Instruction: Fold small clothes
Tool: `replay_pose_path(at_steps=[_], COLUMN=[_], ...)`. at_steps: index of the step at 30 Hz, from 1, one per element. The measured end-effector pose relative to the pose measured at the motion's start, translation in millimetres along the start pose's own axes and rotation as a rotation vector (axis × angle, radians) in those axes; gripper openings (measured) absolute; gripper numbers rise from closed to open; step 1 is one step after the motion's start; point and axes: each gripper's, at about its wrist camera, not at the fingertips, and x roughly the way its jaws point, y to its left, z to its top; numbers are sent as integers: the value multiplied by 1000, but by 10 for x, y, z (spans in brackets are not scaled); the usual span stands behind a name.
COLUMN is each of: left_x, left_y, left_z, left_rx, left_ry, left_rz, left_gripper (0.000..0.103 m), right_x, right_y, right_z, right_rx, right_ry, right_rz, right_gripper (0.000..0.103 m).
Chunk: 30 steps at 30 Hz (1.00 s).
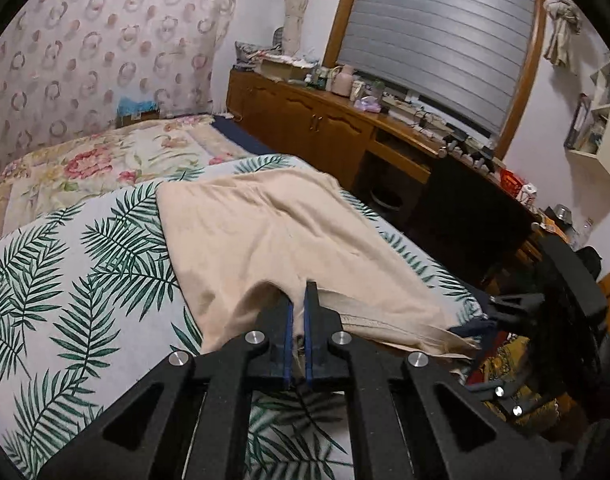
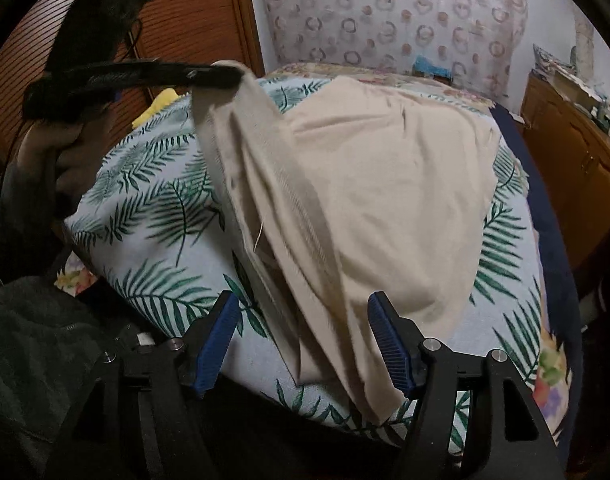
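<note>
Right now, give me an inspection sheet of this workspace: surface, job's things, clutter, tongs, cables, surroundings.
Surface: bed cover with green leaf print, a flowered quilt beyond it.
Job's things: beige garment, one edge lifted, the rest spread on the cover.
Clutter: yellow cloth at the cover's far edge; dark clothing at the near left.
Tongs: left tongs shut on the garment's edge; right tongs open, garment hanging between the fingers, not gripped.
Cables: thin dark cord by the wooden door.
Surroundings: wooden cabinet crowded with items, window blind, patterned curtain.
</note>
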Motion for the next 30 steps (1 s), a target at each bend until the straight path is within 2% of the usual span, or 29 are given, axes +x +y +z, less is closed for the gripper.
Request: replay_pose_path(at_steps=[6,15,16,19,21,22,23,24,30], left_x=[116,85,83,79,77,71,66,60,-21], left_y=[76,80,80,83,84,88,91,94,110], left_z=[-93,-102,-103,-104,-101,-104,-106,-108,-91], left_rx=[-20,-5,-4,-4,-3,-2,0,1,0], left_ry=[36,40,41,41,41,40,39,37,19], left_rz=[28,55,56,56,57,57,57,59,73], left_gripper=[5,5,5,5,5,5,5,5,5], right_x=[207,232,229,220,187,182,174,155,11], right_y=[37,34,33,12,-50,-77,-96,-118,-135], right_z=[-44,23,26,35,47,47,47,46,136], right_rx=[-34,-66,-73,-81,-74,-73,-67,-66,-65], right_ry=[65,83,86,86,86,86,83,76,2], right_rz=[-51,-76,-83,-99,-119,-122,-109,-102,-132], right_gripper=[69,67,65,50,27,24,15,10,7])
